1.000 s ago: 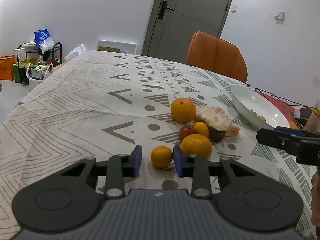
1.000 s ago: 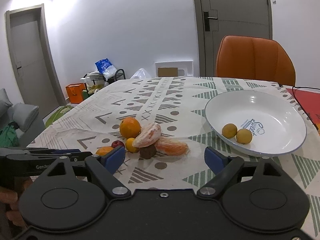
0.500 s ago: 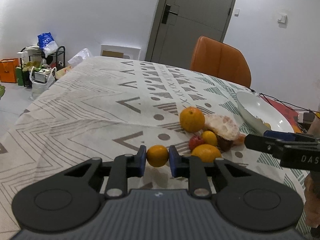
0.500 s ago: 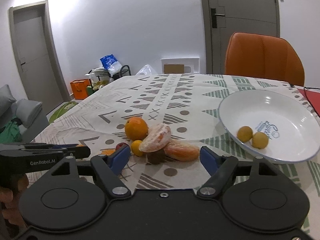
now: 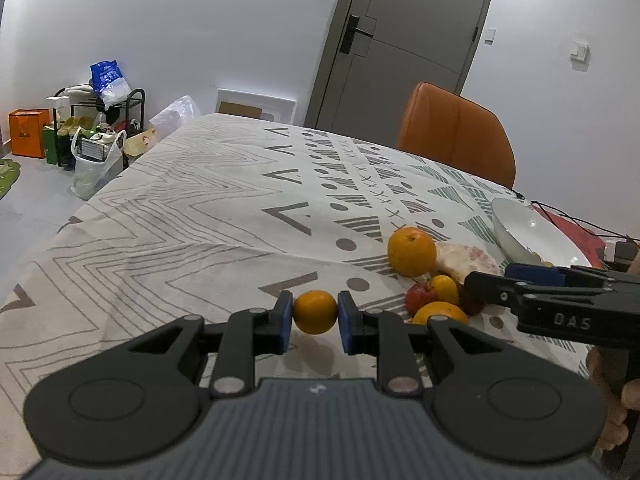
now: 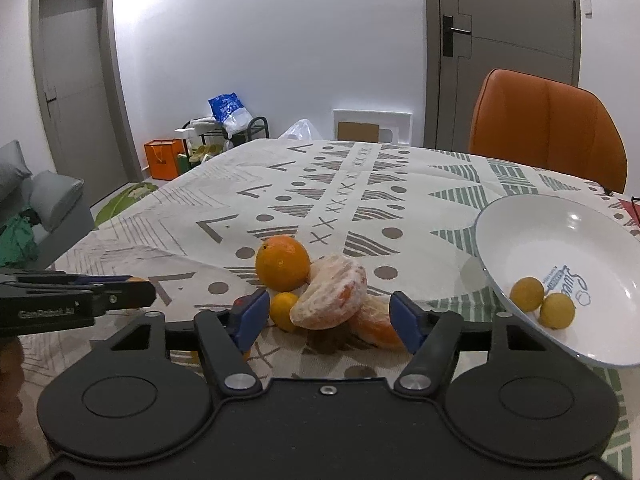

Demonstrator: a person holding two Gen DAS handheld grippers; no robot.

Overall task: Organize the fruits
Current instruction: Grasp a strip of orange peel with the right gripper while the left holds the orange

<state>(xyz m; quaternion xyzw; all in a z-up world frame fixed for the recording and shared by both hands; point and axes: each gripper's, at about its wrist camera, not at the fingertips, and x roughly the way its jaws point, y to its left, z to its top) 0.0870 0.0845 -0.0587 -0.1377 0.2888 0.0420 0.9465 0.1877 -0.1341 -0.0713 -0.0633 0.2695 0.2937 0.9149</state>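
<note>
Fruits lie in a small heap on the patterned tablecloth (image 5: 200, 216): a big orange (image 6: 282, 263), a peeled one (image 6: 332, 298), a small yellow fruit (image 6: 283, 311) and a red one (image 5: 419, 298). Two more yellow fruits (image 6: 527, 294) are in the white bowl (image 6: 560, 232) to the right. The left gripper (image 5: 315, 316) is clamped on a small orange (image 5: 315, 312). The right gripper (image 6: 326, 318) is closing, with the peeled orange between its jaws, and its pads do not press it.
</note>
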